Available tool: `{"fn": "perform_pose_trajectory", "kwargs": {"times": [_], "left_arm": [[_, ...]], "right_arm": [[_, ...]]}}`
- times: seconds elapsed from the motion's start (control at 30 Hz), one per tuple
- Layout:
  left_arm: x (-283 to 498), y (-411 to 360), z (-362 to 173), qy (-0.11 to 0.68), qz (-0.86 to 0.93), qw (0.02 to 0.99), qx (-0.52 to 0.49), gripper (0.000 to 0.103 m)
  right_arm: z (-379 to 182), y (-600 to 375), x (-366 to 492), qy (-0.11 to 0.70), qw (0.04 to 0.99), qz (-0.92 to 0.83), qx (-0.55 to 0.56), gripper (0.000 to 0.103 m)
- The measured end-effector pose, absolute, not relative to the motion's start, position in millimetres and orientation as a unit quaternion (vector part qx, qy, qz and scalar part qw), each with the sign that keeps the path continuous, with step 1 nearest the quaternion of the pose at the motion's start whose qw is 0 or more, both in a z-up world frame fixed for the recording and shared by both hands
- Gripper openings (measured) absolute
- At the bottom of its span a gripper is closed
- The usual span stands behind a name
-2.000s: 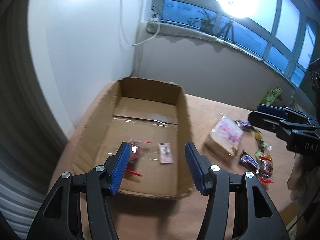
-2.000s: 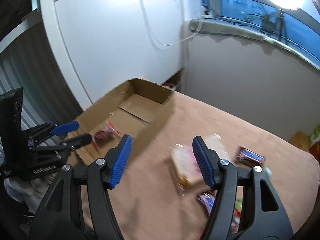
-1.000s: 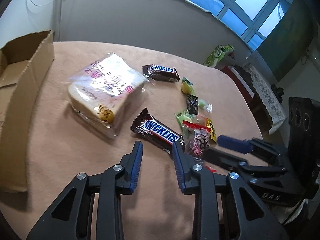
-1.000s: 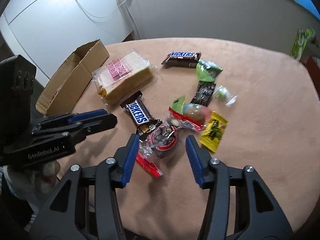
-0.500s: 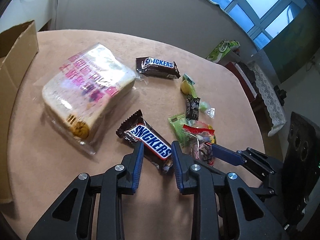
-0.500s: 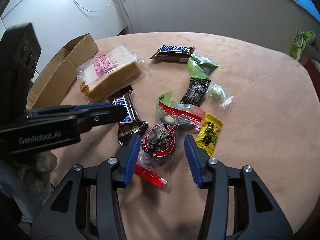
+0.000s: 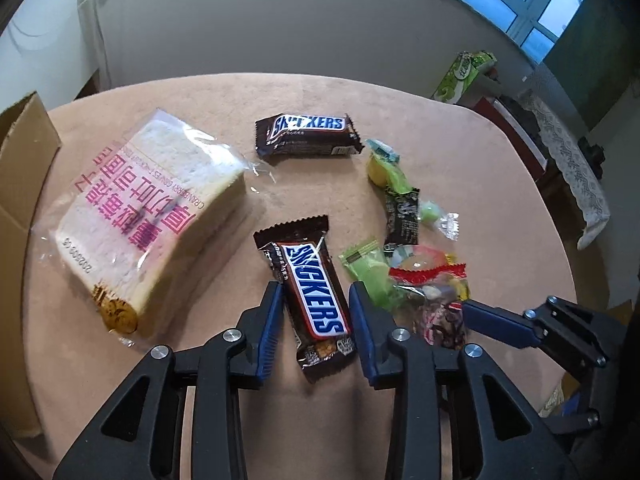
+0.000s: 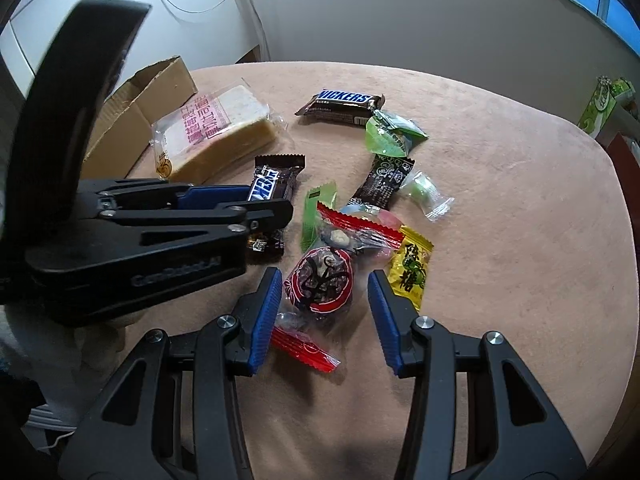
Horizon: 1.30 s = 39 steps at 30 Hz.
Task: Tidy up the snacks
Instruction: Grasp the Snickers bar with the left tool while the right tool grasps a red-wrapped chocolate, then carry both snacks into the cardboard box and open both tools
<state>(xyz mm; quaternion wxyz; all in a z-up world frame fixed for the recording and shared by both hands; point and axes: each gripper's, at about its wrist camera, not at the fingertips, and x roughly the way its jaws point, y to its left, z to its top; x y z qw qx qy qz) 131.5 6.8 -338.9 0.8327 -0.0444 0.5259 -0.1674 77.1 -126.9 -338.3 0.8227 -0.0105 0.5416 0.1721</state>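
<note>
Peach-coloured and felt-like, the rounded table (image 8: 500,208) carries a loose scatter of wrapped snacks under a grey wall. Over it the left claw (image 7: 316,312) has just been widening its blue ribbed pads, which now straddle a glossy brown Snickers bar (image 7: 310,292) lying flat — pads apart from the wrapper on both sides, not pressing it. To its right the right claw (image 8: 322,296) stands open around a round sweet in crinkled red-and-black film (image 8: 320,280), with a gap at each pad. Outward from there lie a clear red-edged candy bag (image 8: 360,228), a flat yellow sachet (image 8: 410,270), a pale green sachet (image 8: 316,210), a dark printed packet (image 8: 384,180), a small green sweet in clear wrap (image 8: 424,194) and a green crumpled packet (image 8: 390,134). A second Snickers bar (image 7: 308,136) — two in all — lies farther back. One sliced loaf in clear pink-lettered plastic (image 7: 148,216) rests beside an open brown cardboard box (image 8: 136,108) at the table's left edge.
</note>
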Motion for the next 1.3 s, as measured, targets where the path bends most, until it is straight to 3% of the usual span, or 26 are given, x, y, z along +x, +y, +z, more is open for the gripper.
{"fn": "perform_pose_trajectory", "kwargs": {"times": [0.2,0.37,0.97,1.3], "left_arm": [[126.2,8.8,-336.4,0.518,-0.167,0.838,-0.040,0.030],[122.3,21.3,-335.3,0.518,-0.164,0.837,-0.057,0.028],[97.3,49.8,-329.3,0.502,-0.162,0.845,-0.086,0.026],[78.6,90.3,-300.3,0.466,-0.156,0.862,-0.121,0.026]], "right_arm": [[-340.4,-127.8,76.7,0.543,0.822,0.175,-0.005,0.047],[-339.5,-132.4,74.8,0.541,0.822,0.180,0.007,0.037],[-315.5,-136.8,58.8,0.514,0.839,0.177,0.033,0.035],[-280.7,-107.5,68.3,0.477,0.856,0.200,0.020,0.035]]}}
